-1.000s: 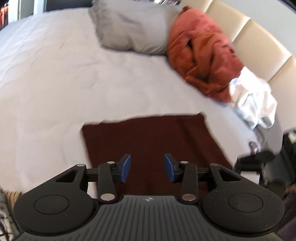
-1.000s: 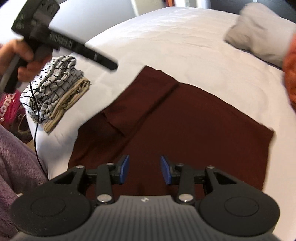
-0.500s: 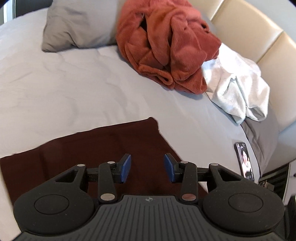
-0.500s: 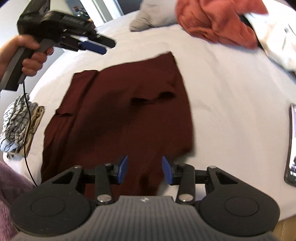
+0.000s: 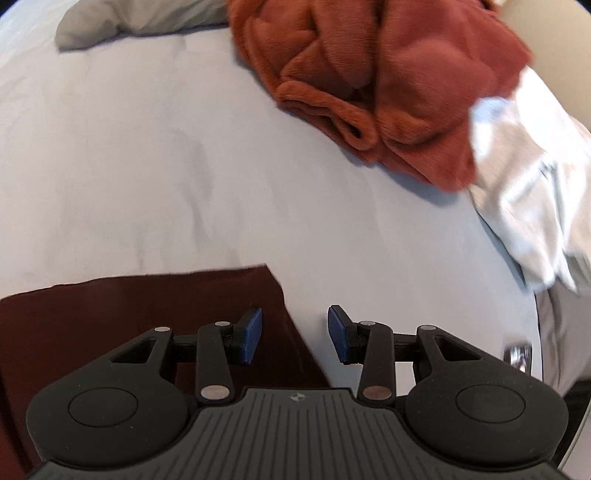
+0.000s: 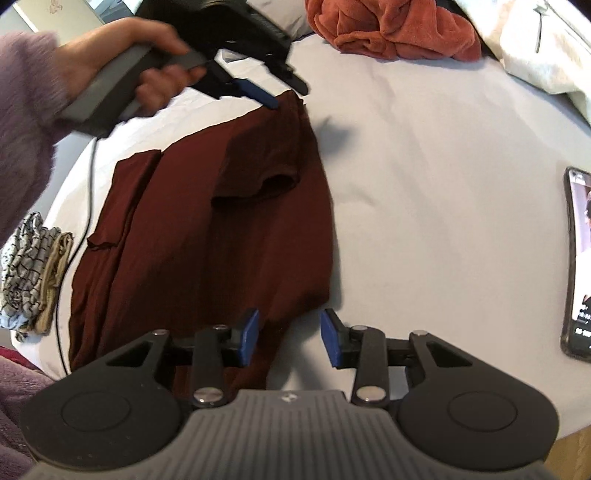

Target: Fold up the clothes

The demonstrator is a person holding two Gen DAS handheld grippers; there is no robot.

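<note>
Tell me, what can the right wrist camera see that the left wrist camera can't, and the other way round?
Only the right wrist view shows the person's hand holding the left gripper, a folded patterned stack at the bed's edge, and the whole dark red shirt with both sleeves folded in. Only the left wrist view shows the grey pillow clearly. Both show the shirt, the orange blanket, the pale garment, the phone and the white sheet.

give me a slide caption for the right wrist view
Open right gripper over maroon shirt corner; left gripper at far corner.
</note>
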